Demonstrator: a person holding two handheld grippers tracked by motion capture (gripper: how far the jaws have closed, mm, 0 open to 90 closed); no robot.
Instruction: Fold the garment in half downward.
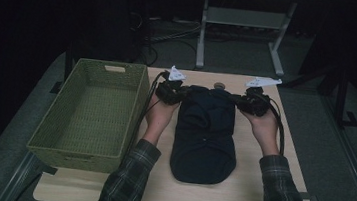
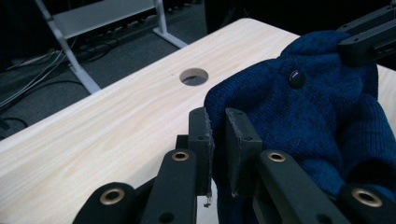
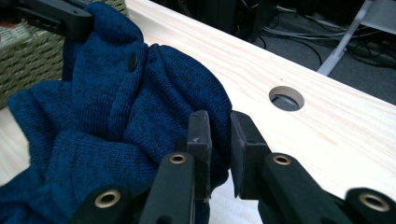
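Observation:
A dark blue knitted garment (image 1: 205, 133) with a small dark button (image 2: 295, 78) lies lengthwise on the wooden table (image 1: 241, 197). Its far end is lifted off the surface. My left gripper (image 1: 173, 93) is shut on the garment's far left corner (image 2: 219, 109), a fold of knit pinched between the pads. My right gripper (image 1: 252, 102) is shut on the far right corner (image 3: 215, 122) in the same way. In the left gripper view the right gripper's black jaws show at the upper right, against the knit. In the right gripper view the left gripper's jaws show at the upper left.
A green woven basket (image 1: 96, 112) stands on the table's left side, close beside the left hand. A round cable hole (image 1: 219, 86) lies in the tabletop just beyond the garment. A white table frame (image 1: 244, 32) and cables stand on the floor behind.

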